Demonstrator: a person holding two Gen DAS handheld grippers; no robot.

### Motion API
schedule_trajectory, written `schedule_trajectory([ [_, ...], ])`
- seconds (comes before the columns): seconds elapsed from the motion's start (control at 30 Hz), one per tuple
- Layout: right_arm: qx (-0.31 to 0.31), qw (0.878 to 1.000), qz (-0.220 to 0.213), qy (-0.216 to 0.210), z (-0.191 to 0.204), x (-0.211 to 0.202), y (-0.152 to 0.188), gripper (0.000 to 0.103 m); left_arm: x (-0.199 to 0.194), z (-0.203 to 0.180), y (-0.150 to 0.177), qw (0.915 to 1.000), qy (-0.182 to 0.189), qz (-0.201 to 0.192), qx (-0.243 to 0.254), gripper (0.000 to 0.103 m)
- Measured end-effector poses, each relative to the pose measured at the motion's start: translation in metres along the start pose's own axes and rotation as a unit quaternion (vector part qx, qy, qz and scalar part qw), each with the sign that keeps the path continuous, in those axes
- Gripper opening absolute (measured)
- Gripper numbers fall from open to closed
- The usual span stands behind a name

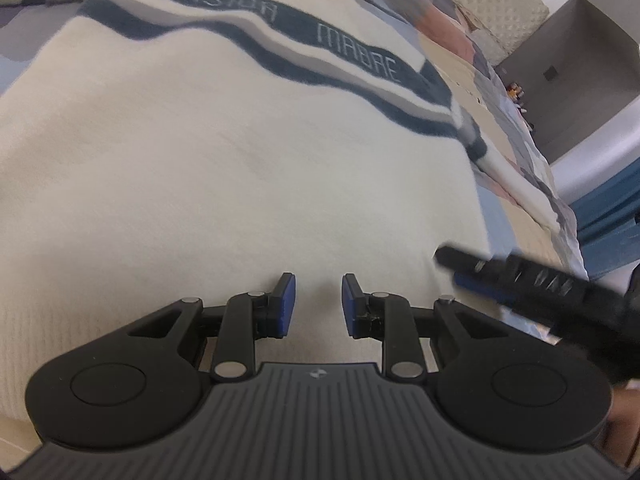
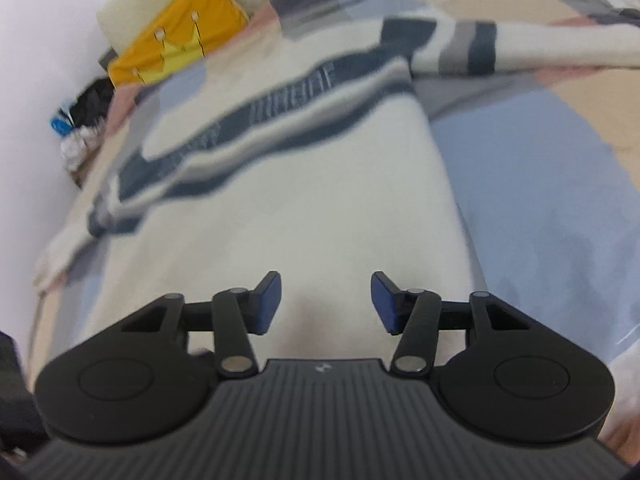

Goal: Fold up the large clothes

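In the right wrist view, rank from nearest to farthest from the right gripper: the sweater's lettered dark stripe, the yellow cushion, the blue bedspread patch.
From the right gripper:
1. Blue bedspread patch, to the right.
2. Lettered dark stripe, ahead across the sweater's chest.
3. Yellow cushion, far upper left.

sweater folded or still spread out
Spread: the sweater lies flat on the bed, one striped sleeve stretched sideways, nothing doubled over.

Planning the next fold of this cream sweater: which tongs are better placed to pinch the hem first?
Probably the left tongs: slightly parted, empty, steady over the sweater's ribbed hem. The right tongs, open wider, look blurred.
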State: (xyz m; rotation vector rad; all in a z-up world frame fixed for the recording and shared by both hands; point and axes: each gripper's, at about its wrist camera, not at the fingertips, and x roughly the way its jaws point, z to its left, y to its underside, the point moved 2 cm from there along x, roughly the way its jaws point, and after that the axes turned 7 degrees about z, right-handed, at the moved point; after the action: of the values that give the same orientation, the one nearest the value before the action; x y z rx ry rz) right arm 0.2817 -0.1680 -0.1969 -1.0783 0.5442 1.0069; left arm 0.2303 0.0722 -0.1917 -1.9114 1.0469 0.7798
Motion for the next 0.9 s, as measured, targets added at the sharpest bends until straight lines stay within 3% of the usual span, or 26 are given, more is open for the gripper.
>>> schedule_trajectory([
  [0.1, 0.030, 0.999, 0.021, -0.025, -0.010, 0.011, 0.006, 0.048, -0.004, 0.005, -0.004, 0.9999, -0.008, -0.006, -0.007, 0.029],
  [0.27, 0.050, 0.998, 0.026, -0.029, -0.019, 0.016, 0.011, 0.041, -0.025, 0.020, -0.012, 0.9992, -0.026, -0.018, -0.025, 0.029],
  [0.47, 0.056, 0.997, 0.021, -0.038, -0.023, 0.015, 0.012, 0.041, -0.078, 0.066, -0.048, 0.9947, -0.043, -0.028, -0.089, 0.034],
  [0.57, 0.067, 0.997, 0.017, -0.041, -0.023, 0.015, 0.011, 0.041, -0.111, 0.091, -0.063, 0.9913, -0.075, -0.039, -0.101, 0.034],
  [0.63, 0.065, 0.997, 0.013, -0.038, -0.023, 0.015, 0.011, 0.041, -0.127, 0.110, -0.067, 0.9889, -0.090, -0.044, -0.110, 0.044],
  [0.9, 0.047, 0.999, 0.005, -0.021, -0.018, 0.015, 0.011, 0.041, -0.129, 0.189, -0.045, 0.9728, -0.088, 0.006, -0.214, 0.045],
])
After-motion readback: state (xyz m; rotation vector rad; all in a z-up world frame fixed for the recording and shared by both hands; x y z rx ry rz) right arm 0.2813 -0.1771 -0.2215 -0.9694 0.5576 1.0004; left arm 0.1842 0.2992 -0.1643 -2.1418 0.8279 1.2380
